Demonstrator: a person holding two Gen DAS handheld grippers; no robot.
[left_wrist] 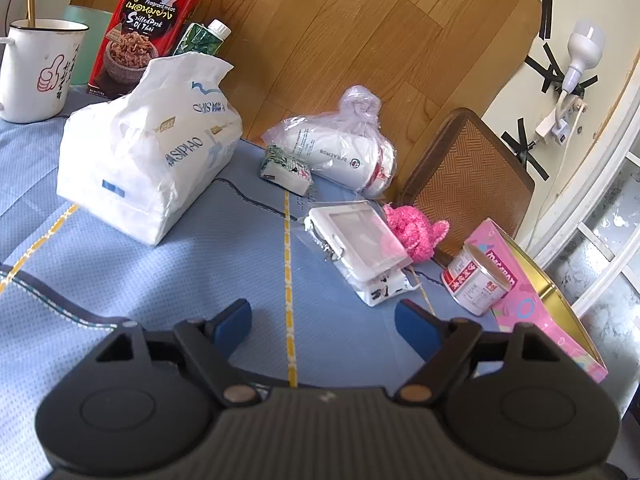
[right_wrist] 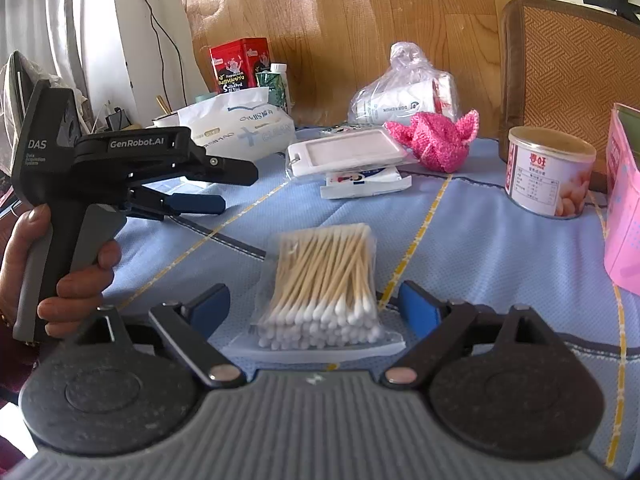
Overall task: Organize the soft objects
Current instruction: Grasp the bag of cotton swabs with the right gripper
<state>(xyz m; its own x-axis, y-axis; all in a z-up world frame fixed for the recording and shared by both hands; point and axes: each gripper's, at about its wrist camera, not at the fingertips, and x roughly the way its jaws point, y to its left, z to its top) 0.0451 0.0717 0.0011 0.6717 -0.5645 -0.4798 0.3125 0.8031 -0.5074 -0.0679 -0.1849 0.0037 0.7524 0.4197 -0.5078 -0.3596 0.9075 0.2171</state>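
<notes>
A clear bag of cotton swabs (right_wrist: 324,280) lies on the blue tablecloth (right_wrist: 500,240), between the open jaws of my right gripper (right_wrist: 316,308), which is not closed on it. My left gripper (left_wrist: 324,320) is open and empty above the cloth; it also shows in the right wrist view (right_wrist: 216,184), held at the left. A pink knitted cloth (left_wrist: 414,230) (right_wrist: 438,138), a white tissue pack (left_wrist: 148,148) (right_wrist: 240,128) and a bagged white roll (left_wrist: 340,144) (right_wrist: 404,96) lie farther back.
A white card holder (left_wrist: 360,240) (right_wrist: 344,152) rests on a flat packet. A tin can (left_wrist: 480,280) (right_wrist: 548,172) and a pink box (left_wrist: 540,300) (right_wrist: 624,208) stand at the right. A mug (left_wrist: 36,68), a red tin (left_wrist: 148,24) and a chair (left_wrist: 464,176) are behind.
</notes>
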